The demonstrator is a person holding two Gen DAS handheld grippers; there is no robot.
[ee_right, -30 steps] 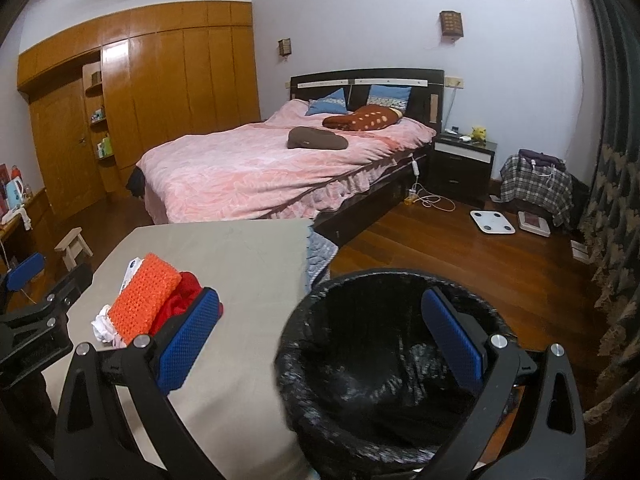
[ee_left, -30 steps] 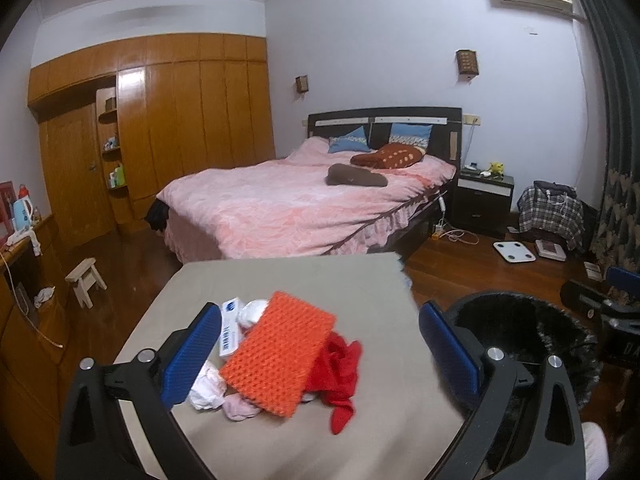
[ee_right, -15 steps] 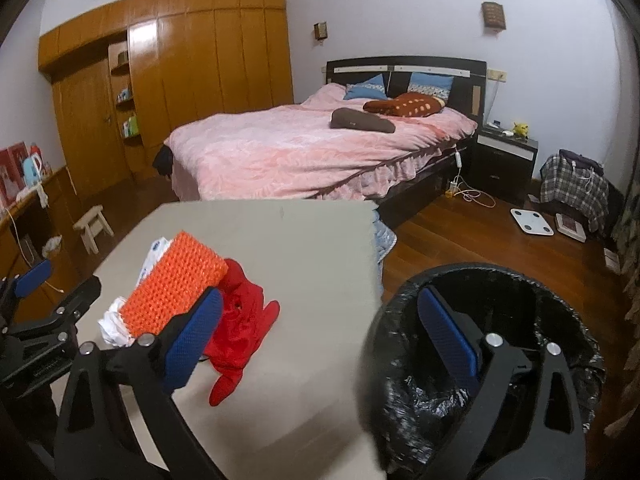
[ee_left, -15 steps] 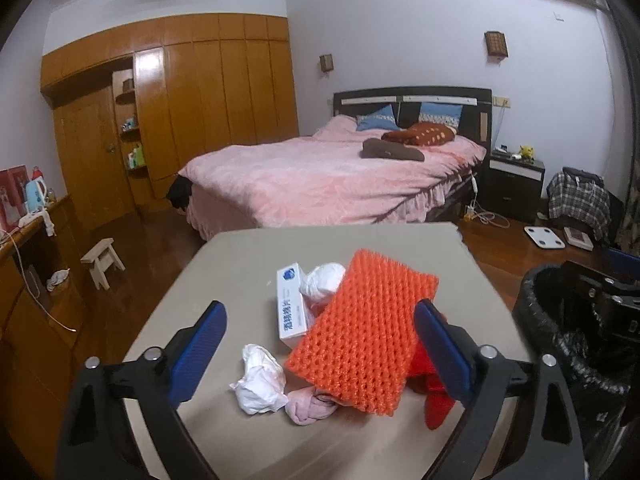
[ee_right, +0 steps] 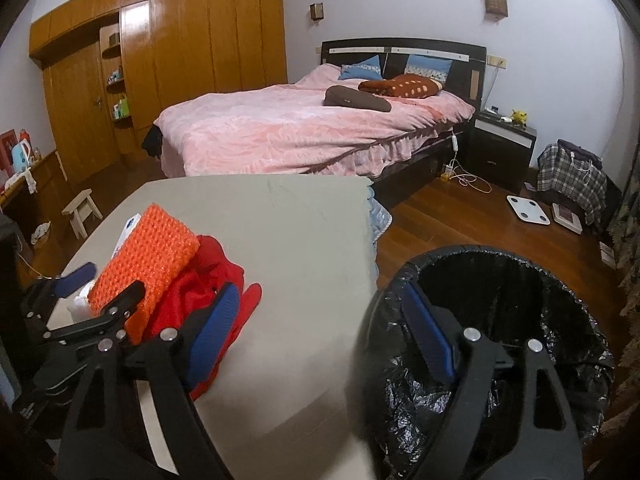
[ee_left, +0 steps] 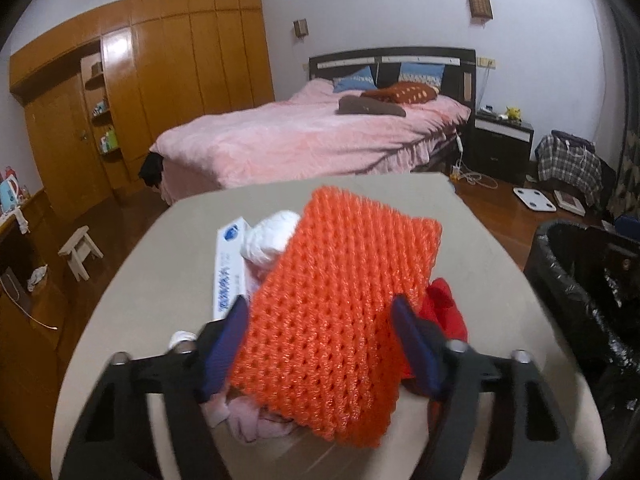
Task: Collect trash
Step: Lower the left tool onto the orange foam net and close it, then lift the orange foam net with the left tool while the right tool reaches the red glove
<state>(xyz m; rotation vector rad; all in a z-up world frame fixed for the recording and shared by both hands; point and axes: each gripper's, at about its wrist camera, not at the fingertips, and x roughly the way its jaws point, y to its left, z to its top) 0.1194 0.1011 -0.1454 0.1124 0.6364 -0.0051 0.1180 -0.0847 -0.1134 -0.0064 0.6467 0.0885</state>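
Two grippers: one in each of a person's hands, both tilted down over a beige surface in a bedroom.
Left gripper: its jaws have just been closing around an orange foam net; the blue pads sit at the net's two long edges, apparently touching and lightly grasping it, though how firm the hold is cannot be told.
Orange foam net: the top piece of the trash pile, lying tilted across the other scraps — likely why it is taken first.
Trash pile: under and beside the net lie a white and blue box, crumpled white tissue, a pink wad and red plastic film, all on the near left part of the surface.
Right gripper: released, nothing between its pads. Its jaws have just been closing a little, the right jaw inside the near rim of the bin.
Bin: black-lined, standing on the wooden floor just beside the surface's right edge — close enough for short drops.
Judgement: the right gripper seems set to steady the bin while the left carries trash across.
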